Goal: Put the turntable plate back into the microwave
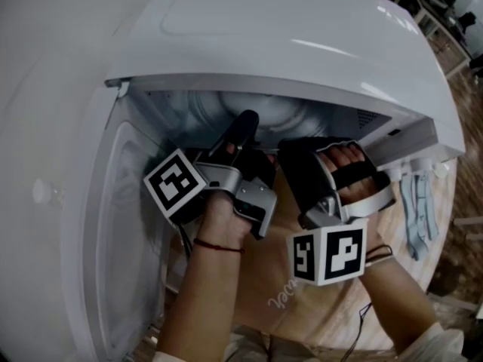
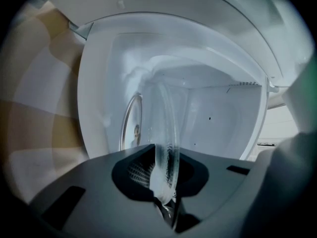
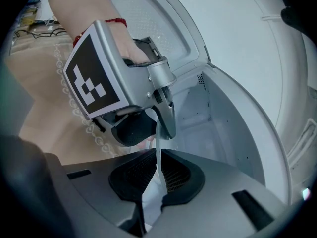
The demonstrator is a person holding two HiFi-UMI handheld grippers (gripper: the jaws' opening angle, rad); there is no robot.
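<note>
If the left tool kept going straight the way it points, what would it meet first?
Probably the microwave's inner back wall: the left tool, shut on the turntable plate, points straight inside. Depth is unclear.

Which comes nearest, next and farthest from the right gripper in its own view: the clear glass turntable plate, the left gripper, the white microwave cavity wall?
1. The clear glass turntable plate: edge-on between the jaws of the right gripper.
2. The left gripper: beyond, upper left, gripping the plate's far rim.
3. The white microwave cavity wall: behind both, to the right.
</note>
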